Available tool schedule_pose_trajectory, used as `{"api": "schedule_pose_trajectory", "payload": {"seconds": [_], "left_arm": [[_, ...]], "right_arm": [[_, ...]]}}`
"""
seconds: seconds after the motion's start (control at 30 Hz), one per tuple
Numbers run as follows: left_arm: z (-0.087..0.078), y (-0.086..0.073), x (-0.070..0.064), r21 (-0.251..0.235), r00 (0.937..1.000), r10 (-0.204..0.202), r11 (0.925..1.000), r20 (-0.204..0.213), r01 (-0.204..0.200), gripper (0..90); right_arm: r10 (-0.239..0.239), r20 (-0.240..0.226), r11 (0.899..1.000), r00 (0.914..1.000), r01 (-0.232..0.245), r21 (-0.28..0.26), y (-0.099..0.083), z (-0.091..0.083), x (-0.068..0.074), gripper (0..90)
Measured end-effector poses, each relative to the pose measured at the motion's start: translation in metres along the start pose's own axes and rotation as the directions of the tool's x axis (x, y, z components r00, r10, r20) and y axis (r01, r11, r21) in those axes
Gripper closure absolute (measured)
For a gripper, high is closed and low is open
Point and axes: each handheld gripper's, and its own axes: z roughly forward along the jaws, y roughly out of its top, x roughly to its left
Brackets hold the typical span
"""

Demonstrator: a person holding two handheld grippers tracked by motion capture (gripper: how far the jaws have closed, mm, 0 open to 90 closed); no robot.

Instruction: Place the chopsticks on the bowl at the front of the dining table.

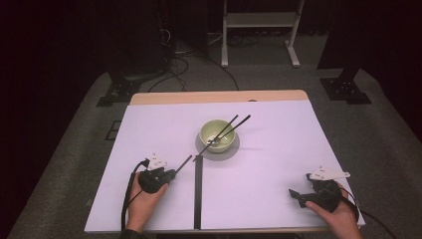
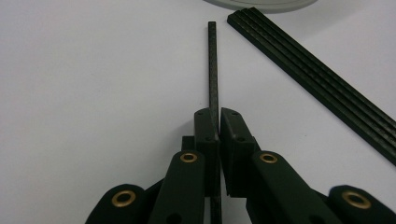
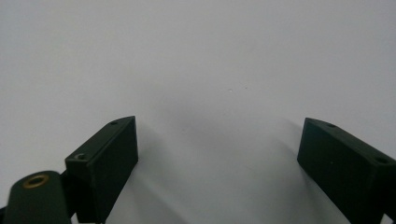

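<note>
High view shows a black stick [image 1: 183, 164] clamped in the left gripper [image 1: 171, 174], its free end pointing toward 1 o'clock at a green bowl [image 1: 217, 135] on a grey plate [image 1: 234, 148]. Two more sticks [image 1: 234, 124] lean in the bowl. A black strip [image 1: 198, 191] lies just beside. Over at 4 o'clock, the right gripper [image 1: 298, 196] rests with jaws spread wide on the white table [image 1: 268, 164].
</note>
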Motion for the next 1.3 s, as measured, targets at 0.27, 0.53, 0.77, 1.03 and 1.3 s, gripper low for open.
{"api": "schedule_pose_trajectory", "payload": {"seconds": [0.27,0.53,0.77,1.03,1.3], "left_arm": [[0.0,0.001,-0.002,0.003,0.9999,0.009,1.0,-0.013,-0.009,86.5],[-0.002,0.002,-0.001,0.001,1.0,-0.003,1.0,0.002,0.003,86.6],[-0.006,0.005,0.001,-0.015,0.9995,-0.029,0.9995,0.016,0.029,86.5],[-0.011,0.017,0.004,-0.031,0.999,-0.041,0.9986,0.015,0.042,86.6],[-0.016,0.024,0.005,-0.04,0.9984,-0.052,0.9978,0.021,0.053,86.6]], "right_arm": [[0.0,0.001,1.0,1.0,0.0,0.0,0.0,0.0,0.0,10.6],[-0.001,0.0,1.0,1.0,0.001,0.0,0.0,0.0,0.0,10.6],[0.0,0.001,1.0,1.0,0.0,0.0,0.0,0.0,0.0,10.6],[0.001,0.0,1.0,1.0,-0.001,0.0,0.0,0.0,0.0,10.6],[0.0,0.0,1.0,1.0,0.0,0.0,0.0,0.0,0.0,10.6]]}}
